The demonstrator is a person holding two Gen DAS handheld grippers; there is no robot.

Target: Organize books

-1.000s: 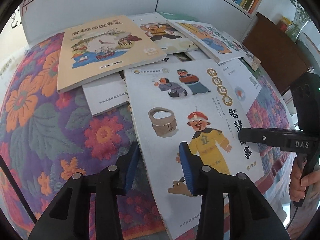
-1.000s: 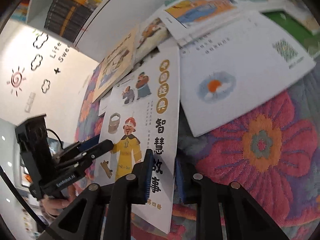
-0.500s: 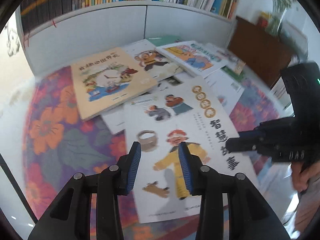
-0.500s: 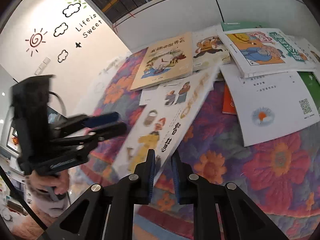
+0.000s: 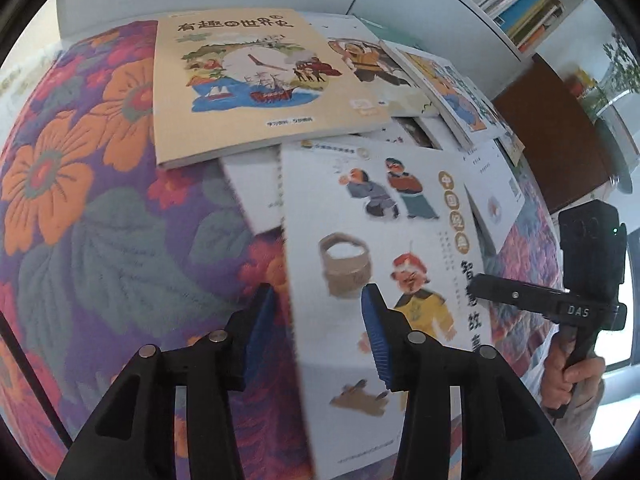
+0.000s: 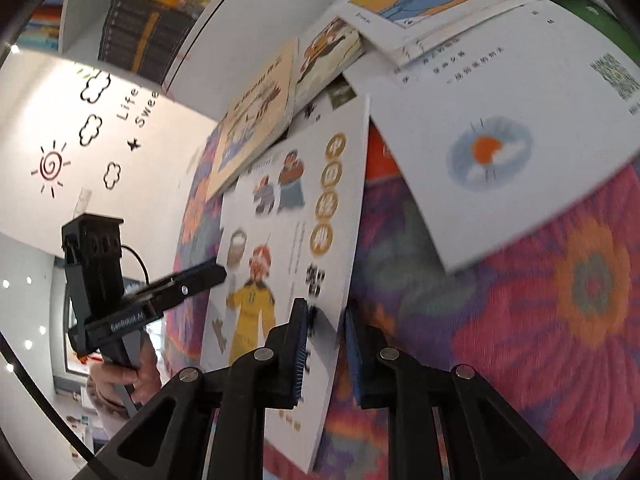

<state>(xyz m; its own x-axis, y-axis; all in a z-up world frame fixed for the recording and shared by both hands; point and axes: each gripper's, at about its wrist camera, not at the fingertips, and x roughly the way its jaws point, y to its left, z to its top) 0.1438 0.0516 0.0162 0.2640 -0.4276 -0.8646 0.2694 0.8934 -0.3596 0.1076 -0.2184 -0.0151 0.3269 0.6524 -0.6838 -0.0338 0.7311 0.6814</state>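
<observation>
Floral cloth (image 5: 100,240), scattered books. Right gripper (image 6: 325,354) clamps white book (image 5: 380,280), tilted again after lifting. Left gripper (image 5: 318,332), just widened, straddles its edge unclenched.

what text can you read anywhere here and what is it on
"有趣的世界史": tan hardcover book
"中国经典": white picture book, in gold circles
"DAS": black right gripper
"GenRobot.AI": black left gripper
"Life", "Swee": white wall decal, cut off
Small print, QR code, shelf spines: unreadable

White cartoon-figure book (image 5: 384,248), beige world-history book (image 5: 256,80), purple orange-flowered cloth (image 5: 100,220)
</observation>
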